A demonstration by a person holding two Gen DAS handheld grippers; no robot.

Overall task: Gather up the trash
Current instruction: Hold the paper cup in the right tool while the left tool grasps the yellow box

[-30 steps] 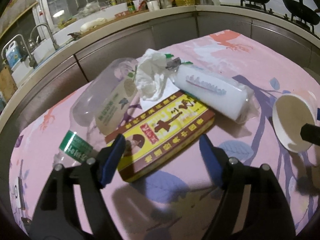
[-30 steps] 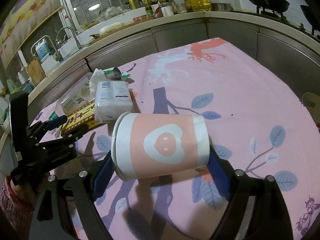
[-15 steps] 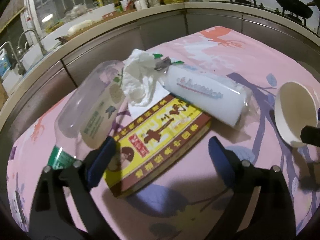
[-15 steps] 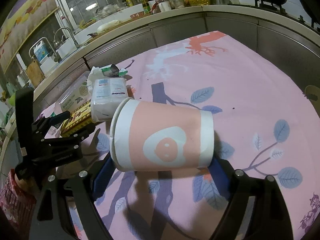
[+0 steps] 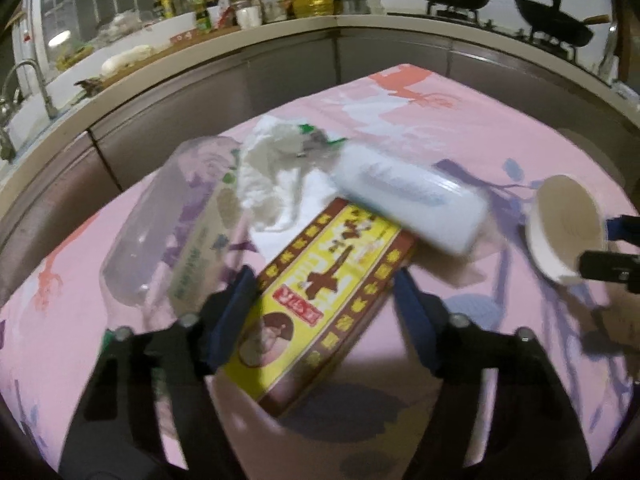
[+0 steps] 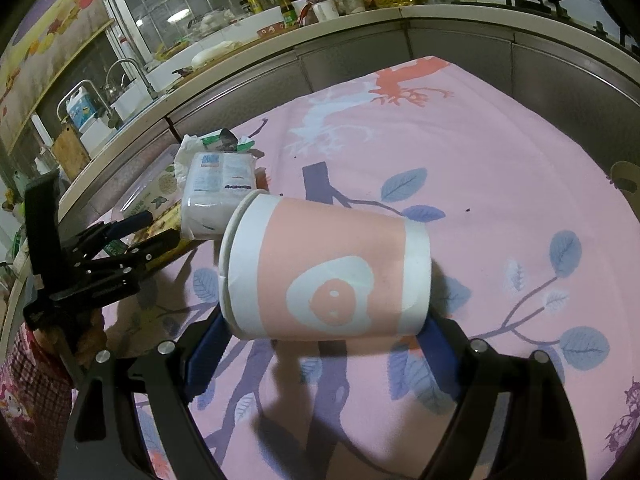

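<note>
My right gripper (image 6: 324, 340) is shut on a pink and white paper cup (image 6: 332, 276), held sideways above the pink tablecloth; the cup's mouth also shows in the left wrist view (image 5: 564, 228). My left gripper (image 5: 324, 296) is open, its blue fingers (image 5: 236, 300) on either side of a yellow and red box (image 5: 320, 296) lying on the table. Beyond the box lie a clear plastic bottle (image 5: 172, 224), crumpled white tissue (image 5: 272, 176) and a white tissue pack (image 5: 412, 200). The left gripper also shows in the right wrist view (image 6: 132, 240).
The table with the pink cloth (image 6: 480, 152) stands by a kitchen counter (image 5: 280, 36) with a sink, bottles and woks. A small green wrapper (image 6: 228, 142) lies behind the tissue pack.
My left gripper has moved forward so its open fingers now straddle the near end of the box. My right gripper has lifted and tilted the cup slightly.
</note>
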